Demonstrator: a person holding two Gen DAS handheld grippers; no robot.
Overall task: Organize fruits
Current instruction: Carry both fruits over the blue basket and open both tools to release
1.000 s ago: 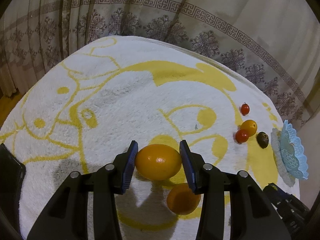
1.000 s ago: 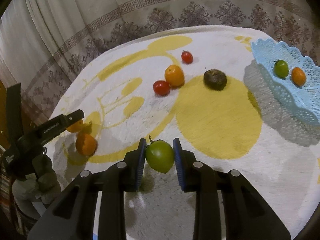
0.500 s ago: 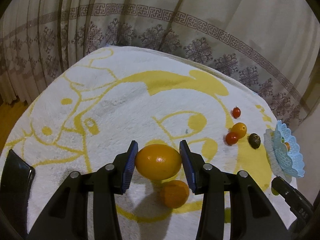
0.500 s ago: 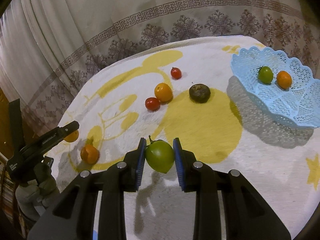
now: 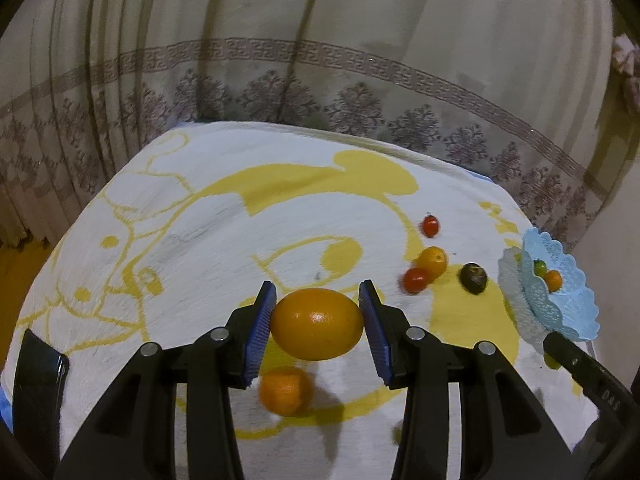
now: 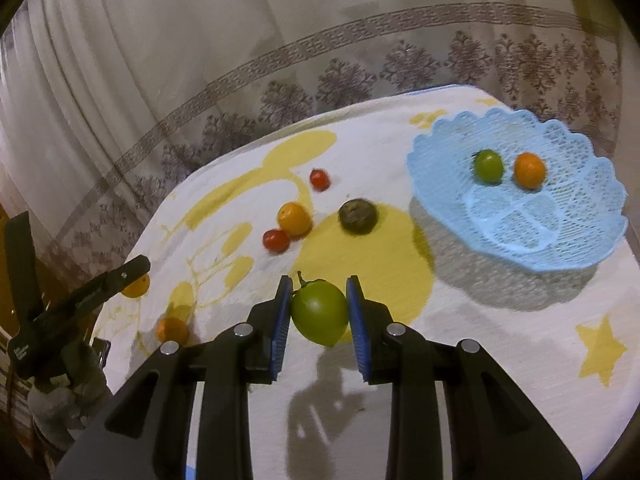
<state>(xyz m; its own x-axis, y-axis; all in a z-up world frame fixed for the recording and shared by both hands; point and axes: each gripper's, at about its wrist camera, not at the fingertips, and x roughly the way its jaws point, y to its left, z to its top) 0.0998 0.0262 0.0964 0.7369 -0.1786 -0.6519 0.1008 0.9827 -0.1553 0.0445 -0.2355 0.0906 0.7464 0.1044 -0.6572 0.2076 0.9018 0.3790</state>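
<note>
The left gripper [image 5: 318, 324] is clamped on a large orange [image 5: 317, 323], its blue pads [image 5: 262, 334] pressing both sides of the fruit, which hangs clear above the worktop [image 5: 200, 216]. The right gripper [image 6: 319, 312] is closed tight on a green tomato [image 6: 319, 312] with its stem curling up at the top — also lifted off the surface, casting a shadow below.

The worktop is covered by a white cloth [image 6: 500, 340] printed with a yellow cartoon figure and a star. Everything else is placed here relative to the blue lace-pattern basket [image 6: 560, 236], which sits at the cloth's far right edge. Inside the basket lie a small green tomato [image 6: 488, 166] and a small orange fruit [image 6: 529, 169], side by side but apart.

Just left of the basket, on the cloth, rests a dark brownish fruit [image 6: 357, 216]. Further left of it sit a small orange [image 6: 295, 219] and a red cherry tomato [image 6: 275, 240], touching each other. Beyond those, another red cherry tomato [image 6: 319, 179] lies alone. Well away from the basket, under the left gripper, a loose mandarin [image 5: 285, 390] rests on the cloth.

A patterned curtain [image 5: 320, 60] hangs behind the worktop — beige with a darker ornamental band.
</note>
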